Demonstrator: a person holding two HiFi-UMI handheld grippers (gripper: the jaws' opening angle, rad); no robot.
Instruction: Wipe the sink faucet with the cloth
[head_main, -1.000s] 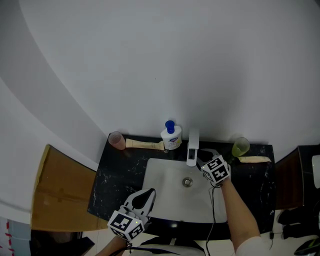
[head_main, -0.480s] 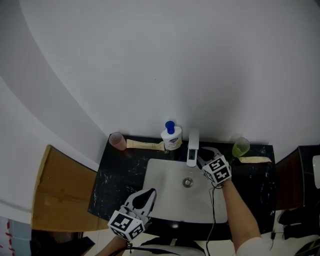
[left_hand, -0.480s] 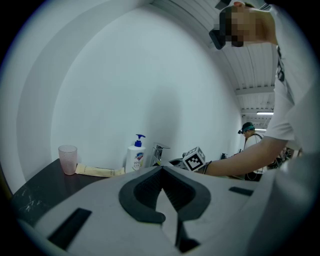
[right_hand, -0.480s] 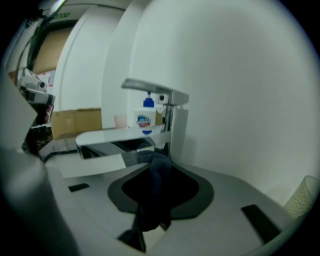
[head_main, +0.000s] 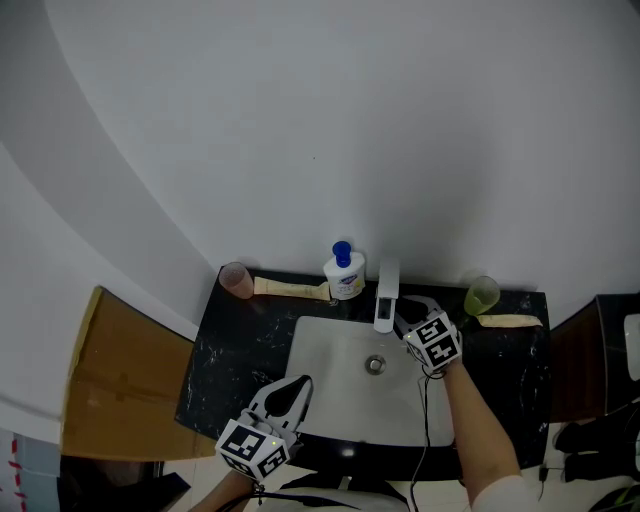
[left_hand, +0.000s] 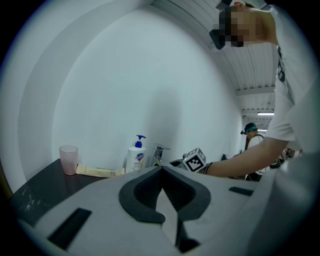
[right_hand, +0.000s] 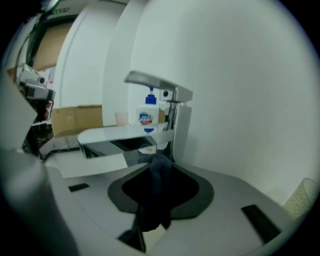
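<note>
Faucet (head_main: 386, 295): squared chrome, flat lever on top, flat slab spout, mirror-bright underside. It stood behind a white, glossy, rectangular sink (head_main: 322, 345) with rounded corners, set in a black marbled counter (head_main: 235, 345).

Cloth (right_hand: 156, 195): dark, soft, bunched into a limp fold. The right gripper (head_main: 408, 314) had it pinched between its black ribbed pads. The cloth's far end lay at the foot of the faucet column, under the spout.

Left gripper (head_main: 291, 388): matte grey shell, pad tips met, nothing between them. It hung over the sink's near rim, well apart from the faucet.

Soap bottle (head_main: 343, 275): white plastic, blue pump, blue oval label; print too small to read. It stood just left of the faucet.
</note>
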